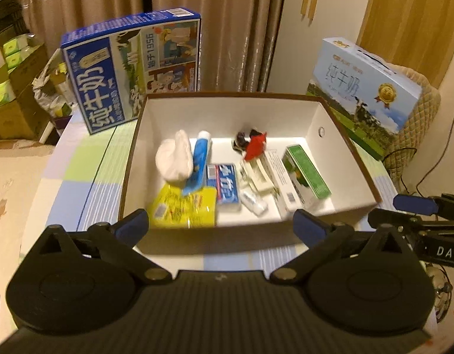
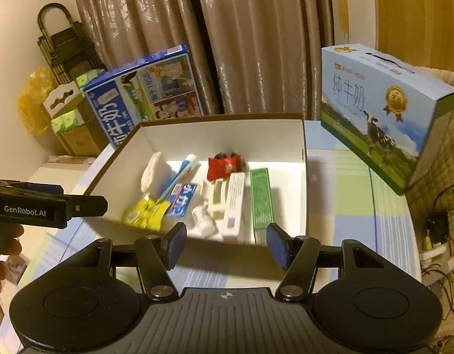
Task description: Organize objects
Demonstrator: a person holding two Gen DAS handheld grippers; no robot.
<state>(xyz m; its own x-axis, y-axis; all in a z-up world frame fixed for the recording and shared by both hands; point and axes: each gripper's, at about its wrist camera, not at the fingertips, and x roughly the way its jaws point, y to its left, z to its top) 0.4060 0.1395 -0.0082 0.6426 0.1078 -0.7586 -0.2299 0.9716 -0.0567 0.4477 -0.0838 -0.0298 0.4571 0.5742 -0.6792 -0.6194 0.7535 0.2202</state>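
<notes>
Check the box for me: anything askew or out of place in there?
Slightly. The blue toothpaste tube lies slanted, its lower end over the yellow packet, and the white cloth sits bunched beside it. Nothing in the box looks spilled or damaged.

Matt cardboard box; glossy yellow packet.

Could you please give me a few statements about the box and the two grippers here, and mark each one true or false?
1. Both the left gripper and the right gripper are open and hold nothing. True.
2. The open box is empty. False: it holds several small items.
3. The green carton lies inside the box. True.
4. The toothpaste tube lies on the table outside the box. False: it is inside.
</notes>
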